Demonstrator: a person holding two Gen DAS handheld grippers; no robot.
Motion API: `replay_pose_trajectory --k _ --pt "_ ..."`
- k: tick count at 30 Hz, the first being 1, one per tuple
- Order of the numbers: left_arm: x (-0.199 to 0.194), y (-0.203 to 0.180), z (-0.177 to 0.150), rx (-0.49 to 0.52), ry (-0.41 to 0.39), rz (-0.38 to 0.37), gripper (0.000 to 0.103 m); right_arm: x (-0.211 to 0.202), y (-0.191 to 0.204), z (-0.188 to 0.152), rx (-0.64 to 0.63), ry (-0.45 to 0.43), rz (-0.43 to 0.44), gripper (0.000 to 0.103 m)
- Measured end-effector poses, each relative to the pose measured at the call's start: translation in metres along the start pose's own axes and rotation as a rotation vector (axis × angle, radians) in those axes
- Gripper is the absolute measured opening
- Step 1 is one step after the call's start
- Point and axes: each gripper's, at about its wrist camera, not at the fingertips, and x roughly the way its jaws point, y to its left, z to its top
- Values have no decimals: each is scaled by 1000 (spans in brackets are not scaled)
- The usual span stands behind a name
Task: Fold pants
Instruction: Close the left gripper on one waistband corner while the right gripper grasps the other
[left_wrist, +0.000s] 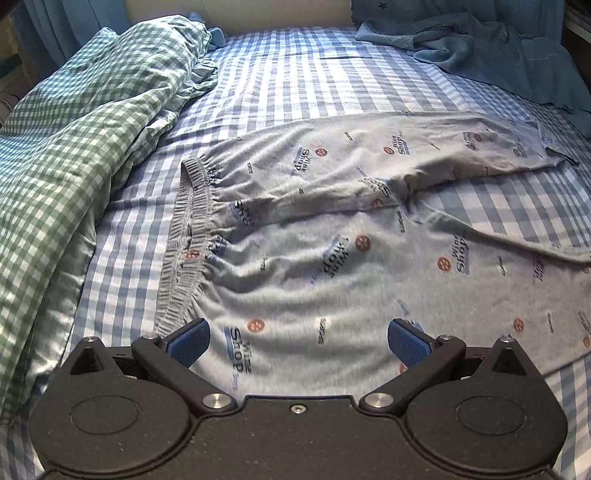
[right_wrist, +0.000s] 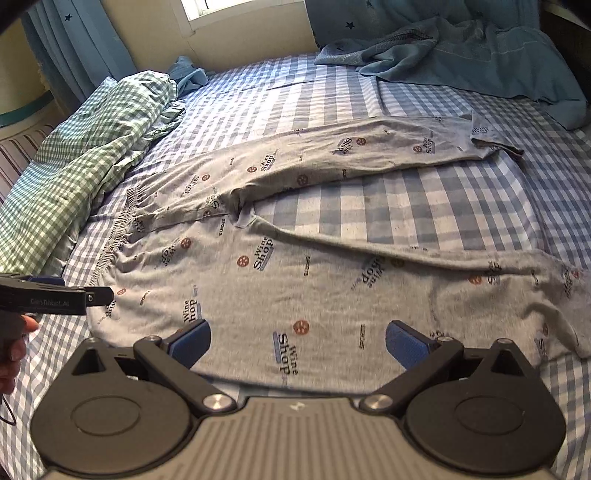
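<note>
Grey printed pants (left_wrist: 332, 236) lie spread flat on the checked bed sheet, waistband (left_wrist: 188, 236) to the left, two legs splayed apart to the right. My left gripper (left_wrist: 298, 341) is open and empty, hovering over the near hip part by the waistband. In the right wrist view the pants (right_wrist: 295, 258) fill the middle; my right gripper (right_wrist: 298, 341) is open and empty over the near leg's thigh. The left gripper's body (right_wrist: 55, 295) shows at that view's left edge, held by a hand.
A green gingham duvet (left_wrist: 74, 155) is bunched along the left of the bed. A blue blanket (left_wrist: 498, 51) lies crumpled at the far right. The blue-checked sheet (right_wrist: 424, 206) shows between the legs. A window and curtains stand behind the bed.
</note>
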Motion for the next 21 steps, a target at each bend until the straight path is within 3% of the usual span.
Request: replay_pose_trajectory --k 5,10,15,21 --pt "30 29 43 -12 -2 18 102 47 -16 45 -76 -8 35 103" --pt "70 66 99 1 -45 49 102 103 -33 113 -195 -47 127 103" --pt "121 88 157 101 -86 16 102 178 -31 187 -381 -39 190 103" --pt "187 95 202 219 -58 6 102 252 -17 258 -567 -25 191 103"
